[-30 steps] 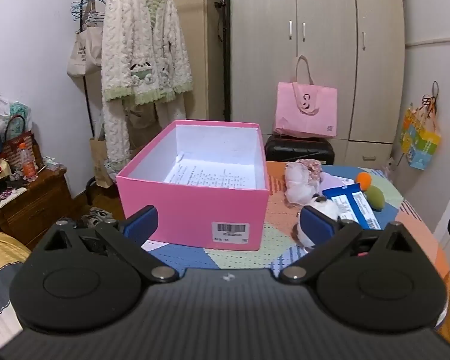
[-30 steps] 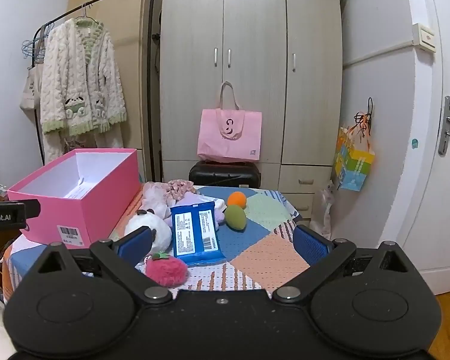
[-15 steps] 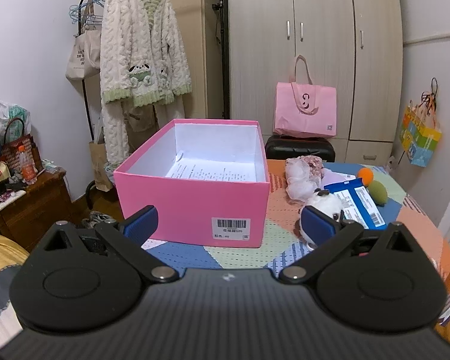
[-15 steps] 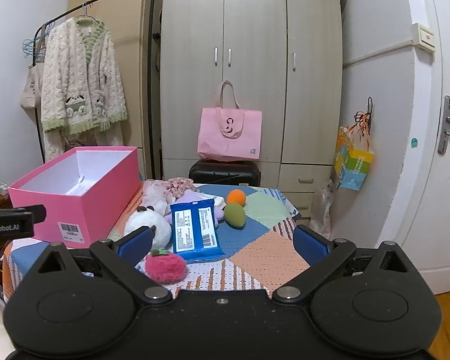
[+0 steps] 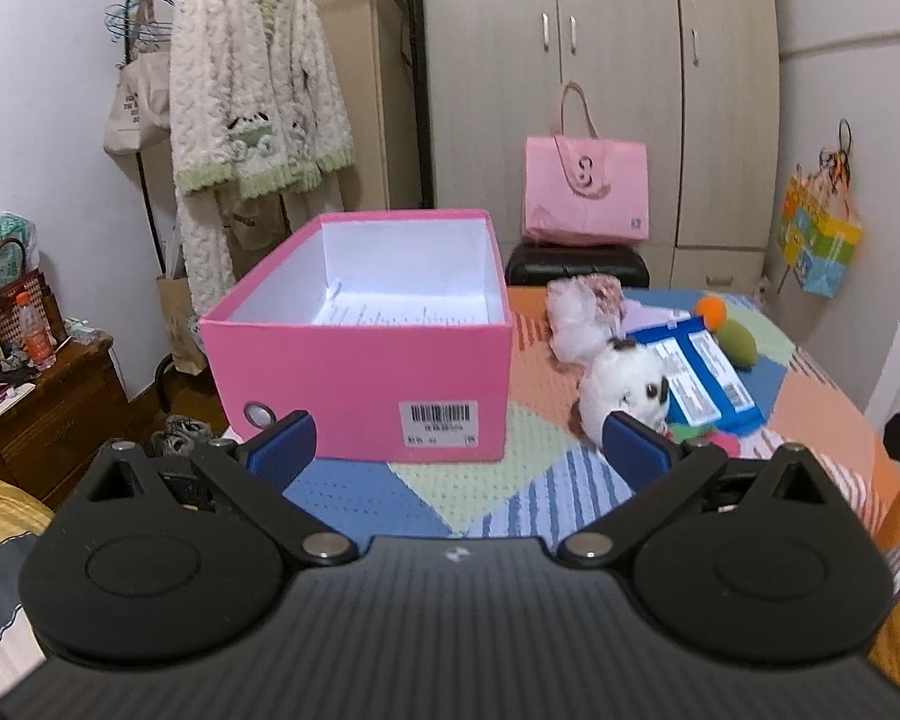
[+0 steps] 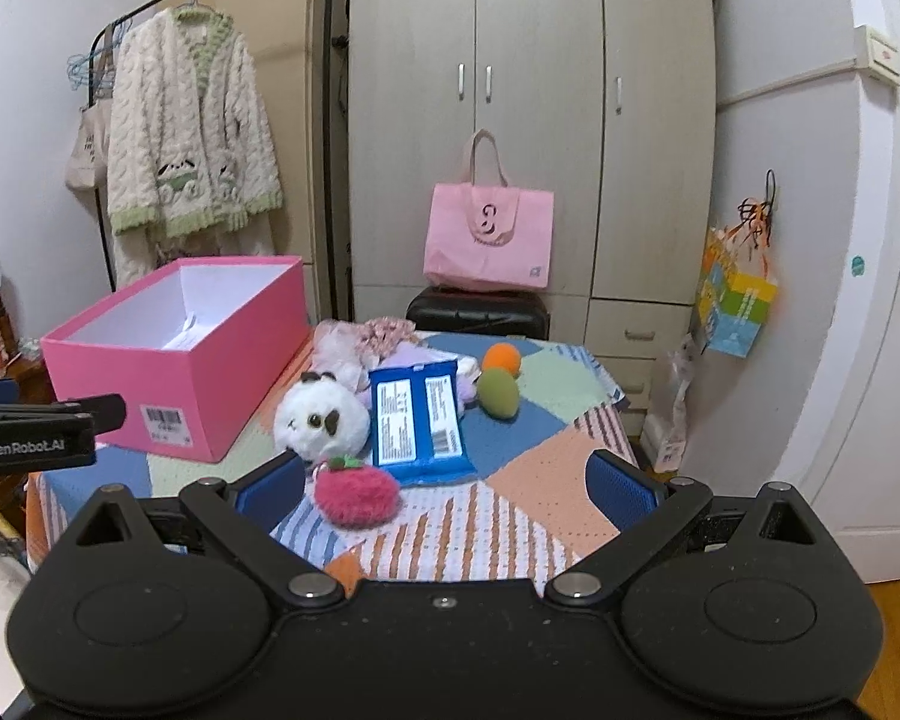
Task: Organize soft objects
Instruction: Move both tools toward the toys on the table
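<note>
Both claws gape empty: left claw [image 5: 457,443] faces the pink box [image 5: 366,360]; right claw [image 6: 444,483] hovers just before the pink pompom [image 6: 356,495].

Black tongs [image 6: 444,489] with blue pads [image 6: 269,495], silver pivot screws

Soft toys [image 6: 321,417] lie clustered beside the open pink box [image 6: 174,360].

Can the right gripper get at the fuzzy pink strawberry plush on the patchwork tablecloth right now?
Probably yes. The fuzzy pink strawberry plush lies just ahead of the open right gripper, toward its left finger, with nothing on top. The white panda plush and blue wipes packet sit close behind, leaving the near side free.
</note>
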The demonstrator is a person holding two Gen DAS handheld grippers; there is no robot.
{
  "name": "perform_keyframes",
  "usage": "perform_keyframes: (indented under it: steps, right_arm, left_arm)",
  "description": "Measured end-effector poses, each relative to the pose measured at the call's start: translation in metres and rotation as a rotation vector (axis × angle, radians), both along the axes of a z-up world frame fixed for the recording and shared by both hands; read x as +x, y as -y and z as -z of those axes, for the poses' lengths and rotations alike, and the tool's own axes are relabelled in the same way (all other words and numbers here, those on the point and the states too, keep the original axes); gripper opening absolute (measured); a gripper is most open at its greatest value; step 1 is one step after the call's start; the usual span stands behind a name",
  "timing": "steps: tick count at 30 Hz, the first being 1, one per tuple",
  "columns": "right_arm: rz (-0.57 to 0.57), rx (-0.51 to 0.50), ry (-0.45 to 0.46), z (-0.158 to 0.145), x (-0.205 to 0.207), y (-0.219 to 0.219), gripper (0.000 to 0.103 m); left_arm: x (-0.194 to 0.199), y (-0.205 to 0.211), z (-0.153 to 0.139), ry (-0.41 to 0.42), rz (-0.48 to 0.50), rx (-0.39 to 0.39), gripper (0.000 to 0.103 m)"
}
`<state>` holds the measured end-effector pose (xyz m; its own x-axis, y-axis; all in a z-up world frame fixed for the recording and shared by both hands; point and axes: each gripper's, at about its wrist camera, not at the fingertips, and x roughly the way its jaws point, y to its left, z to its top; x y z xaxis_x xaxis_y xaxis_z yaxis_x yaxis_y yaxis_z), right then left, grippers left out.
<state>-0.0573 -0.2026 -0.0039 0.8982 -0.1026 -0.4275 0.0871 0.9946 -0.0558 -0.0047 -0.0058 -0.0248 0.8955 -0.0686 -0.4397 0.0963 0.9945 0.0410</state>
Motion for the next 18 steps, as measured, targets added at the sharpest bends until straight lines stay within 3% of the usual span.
perform_keyframes:
  steps: [18]
  right_arm:
    - [-0.003,-0.006,-0.002,0.0030,-0.0038,0.0040,0.102]
  left_arm:
    - [0.0026,0.0050,0.0076,-0.082,0.009,-0.006,0.103]
